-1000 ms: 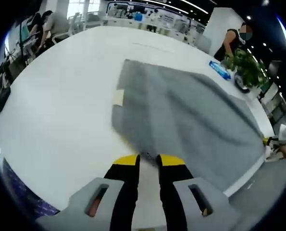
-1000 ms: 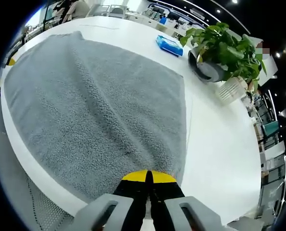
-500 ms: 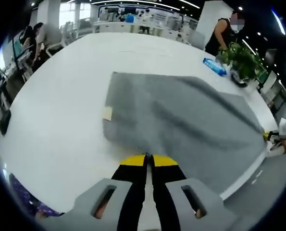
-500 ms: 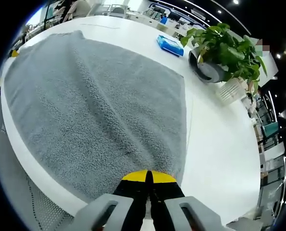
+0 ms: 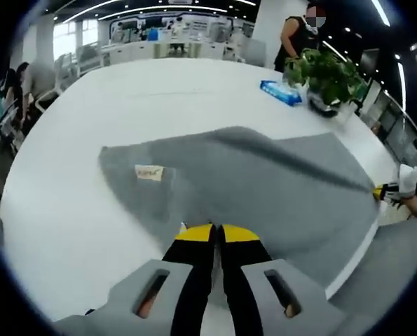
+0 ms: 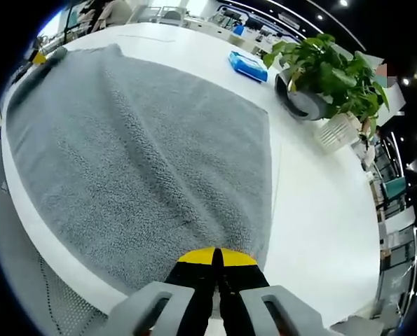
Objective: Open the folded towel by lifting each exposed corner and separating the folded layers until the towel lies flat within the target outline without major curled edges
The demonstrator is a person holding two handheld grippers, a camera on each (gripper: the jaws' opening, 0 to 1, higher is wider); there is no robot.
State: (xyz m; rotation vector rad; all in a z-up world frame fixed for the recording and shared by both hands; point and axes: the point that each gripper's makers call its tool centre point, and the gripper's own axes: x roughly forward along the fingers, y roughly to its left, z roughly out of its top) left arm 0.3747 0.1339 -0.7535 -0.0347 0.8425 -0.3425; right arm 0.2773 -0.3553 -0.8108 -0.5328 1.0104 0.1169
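Observation:
The grey towel (image 5: 264,182) lies spread over the white table (image 5: 75,196), with a small white label (image 5: 149,172) near its left edge. My left gripper (image 5: 214,228) is shut on the towel's near edge, and a raised ridge runs across the cloth. My right gripper (image 5: 385,191) shows at the far right, at the towel's other corner. In the right gripper view the towel (image 6: 145,147) stretches away from my right gripper (image 6: 217,253), which is shut on its near corner. The left gripper (image 6: 40,57) holds the far corner, lifted off the table.
A potted plant (image 6: 327,70) and a blue pack (image 6: 248,65) stand on the table (image 6: 320,210) beyond the towel's right side. A person (image 5: 296,35) stands behind the plant (image 5: 327,73). The table's edge runs close under the towel's near side. Desks and seated people fill the background.
My left gripper was open a second ago and has shut on the towel's edge. It has since pulled and raised that corner. The right gripper has stayed put.

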